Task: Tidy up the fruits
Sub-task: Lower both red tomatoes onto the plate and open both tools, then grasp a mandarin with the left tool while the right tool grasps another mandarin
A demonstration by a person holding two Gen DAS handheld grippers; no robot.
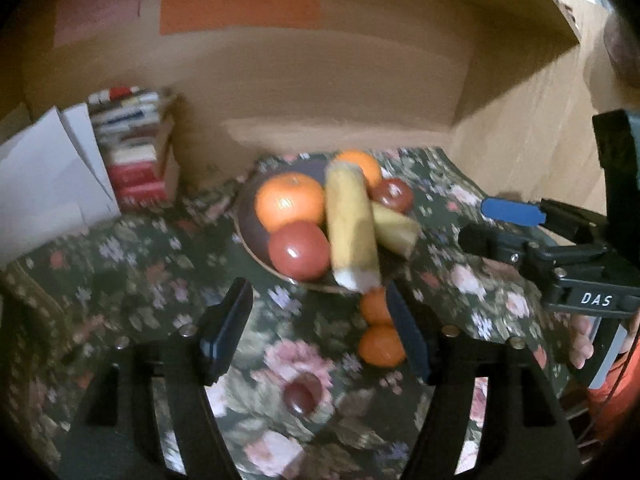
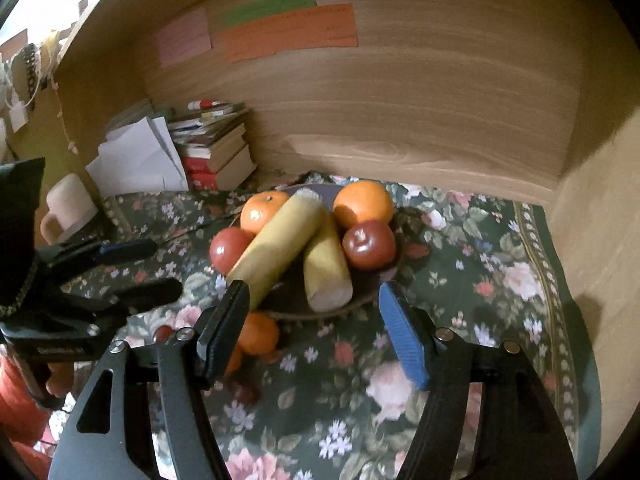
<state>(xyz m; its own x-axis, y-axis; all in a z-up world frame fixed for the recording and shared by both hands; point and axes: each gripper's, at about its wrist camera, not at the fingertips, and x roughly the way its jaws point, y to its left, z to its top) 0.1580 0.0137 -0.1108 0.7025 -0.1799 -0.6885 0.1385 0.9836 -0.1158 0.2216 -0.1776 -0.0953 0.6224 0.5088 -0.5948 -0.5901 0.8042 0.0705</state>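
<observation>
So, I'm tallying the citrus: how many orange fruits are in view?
4: a big orange and another on the plate; two small ones on the cloth before it. More may hide.

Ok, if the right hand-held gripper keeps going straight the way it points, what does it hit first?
Probably the cut end of the shorter yellow fruit at the plate's near rim; depth is hard to judge.

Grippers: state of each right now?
Left gripper: jaws open, holding nothing.
Right gripper: jaws open, holding nothing.
</observation>
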